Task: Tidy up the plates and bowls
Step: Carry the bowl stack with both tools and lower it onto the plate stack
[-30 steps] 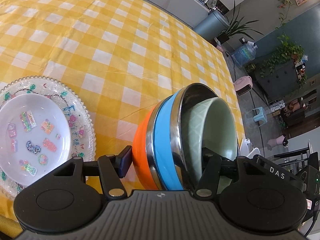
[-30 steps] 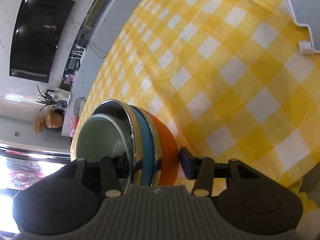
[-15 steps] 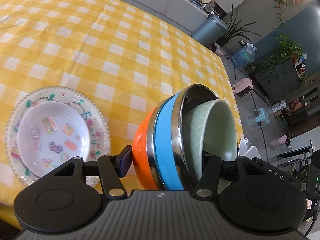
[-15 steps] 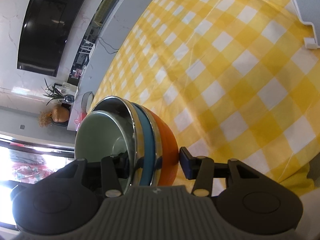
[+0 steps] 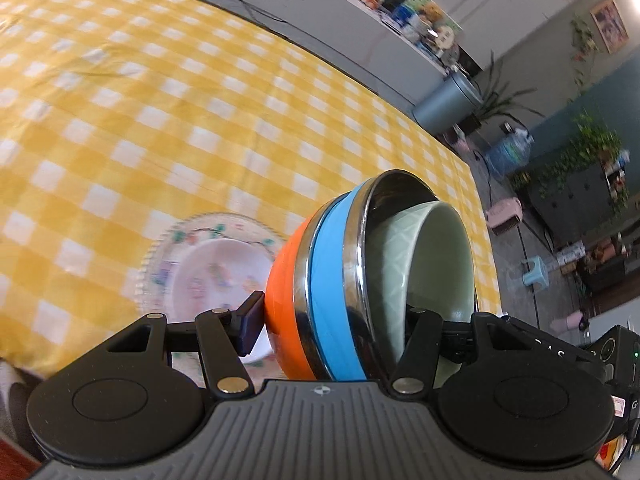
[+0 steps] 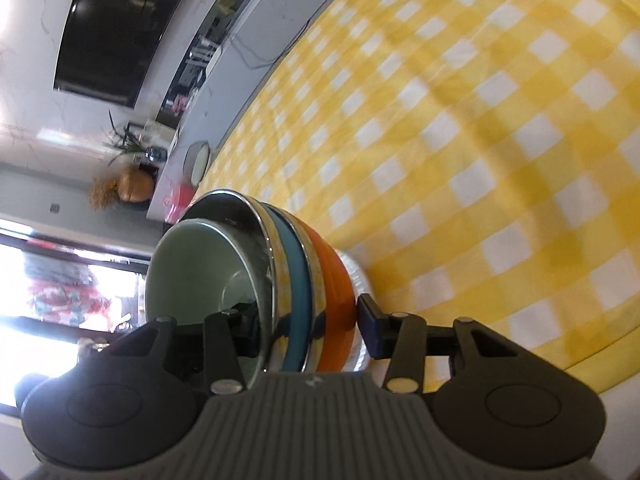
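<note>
A nested bowl stack hangs tipped on its side above the table: an orange bowl point(image 5: 286, 292) outermost, a steel bowl with a blue band point(image 5: 332, 280), and a pale green bowl point(image 5: 436, 264) inside. My left gripper point(image 5: 334, 320) is shut on the stack, one pad on the orange base, the other finger inside the green bowl. From the other side, my right gripper point(image 6: 306, 320) clamps the same stack point(image 6: 336, 280) the same way. A glass plate point(image 5: 160, 248) carrying a white decorated dish point(image 5: 212, 268) lies on the cloth just behind the stack; its rim point(image 6: 358, 272) peeks out past the orange bowl.
The yellow checked tablecloth point(image 5: 160, 120) covers the table, whose near edge is close below. A counter with packets point(image 5: 400, 12), a grey bin point(image 5: 448, 100) and house plants stand beyond. A wall TV point(image 6: 108, 28) is in the right wrist view.
Both grippers have carried the bowl stack up and across. The glass plate has slid from the far left of the left wrist view to just behind the orange bowl. The grips are unchanged.
</note>
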